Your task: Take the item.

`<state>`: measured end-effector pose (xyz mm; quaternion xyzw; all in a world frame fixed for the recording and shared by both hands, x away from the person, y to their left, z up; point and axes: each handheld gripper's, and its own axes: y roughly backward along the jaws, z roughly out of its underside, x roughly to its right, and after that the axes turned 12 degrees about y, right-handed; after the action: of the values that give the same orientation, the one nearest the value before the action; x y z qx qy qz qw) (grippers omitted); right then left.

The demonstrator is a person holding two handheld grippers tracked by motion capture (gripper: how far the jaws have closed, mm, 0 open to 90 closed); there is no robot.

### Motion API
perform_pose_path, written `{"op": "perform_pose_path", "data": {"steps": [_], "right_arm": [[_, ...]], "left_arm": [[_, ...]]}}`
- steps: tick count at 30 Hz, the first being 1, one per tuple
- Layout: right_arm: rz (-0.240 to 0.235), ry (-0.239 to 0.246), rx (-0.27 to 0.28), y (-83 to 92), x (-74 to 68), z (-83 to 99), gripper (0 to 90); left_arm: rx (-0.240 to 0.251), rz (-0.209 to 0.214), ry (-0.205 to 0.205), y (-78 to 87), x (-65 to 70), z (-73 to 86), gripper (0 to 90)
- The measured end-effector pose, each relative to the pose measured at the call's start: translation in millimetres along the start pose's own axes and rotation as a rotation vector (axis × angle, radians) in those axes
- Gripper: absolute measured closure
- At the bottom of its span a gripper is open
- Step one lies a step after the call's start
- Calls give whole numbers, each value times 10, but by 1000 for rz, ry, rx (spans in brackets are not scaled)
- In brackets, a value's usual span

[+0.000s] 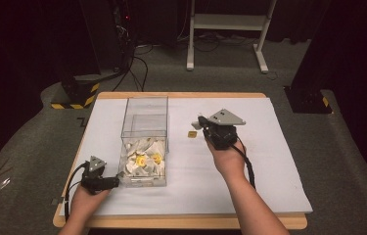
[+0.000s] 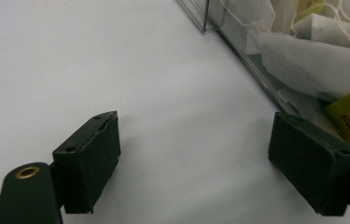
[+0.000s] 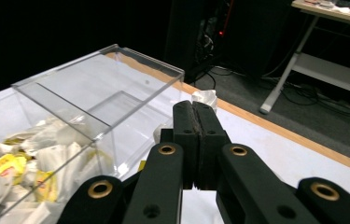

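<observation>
While a white paper tea bag [image 3: 204, 98] is pinched in the closed right gripper [image 1: 201, 122], mid-frame.
At lower left, the left gripper [image 1: 115, 182] is rested flat, jaws apart, beside the clear plastic box [image 1: 144, 110].

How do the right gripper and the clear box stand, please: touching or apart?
Apart. The high view shows bare white table cover between the right gripper and the clear box.

High view looks down; both claw views, low and close, share the clear box [image 1: 144, 142].
</observation>
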<state>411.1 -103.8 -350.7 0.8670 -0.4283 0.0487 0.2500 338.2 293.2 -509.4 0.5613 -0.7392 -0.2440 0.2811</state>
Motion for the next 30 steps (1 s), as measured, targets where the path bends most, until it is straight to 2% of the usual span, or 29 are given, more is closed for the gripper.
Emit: {"op": "perform_pose_path", "data": {"steps": [17, 30], "right_arm": [[63, -38, -30, -101, 266, 72, 893], [117, -40, -58, -147, 500, 12, 893]], "left_arm": [[0, 0, 0, 0, 0, 0, 168], [-1, 0, -2, 1, -2, -1, 168]]}}
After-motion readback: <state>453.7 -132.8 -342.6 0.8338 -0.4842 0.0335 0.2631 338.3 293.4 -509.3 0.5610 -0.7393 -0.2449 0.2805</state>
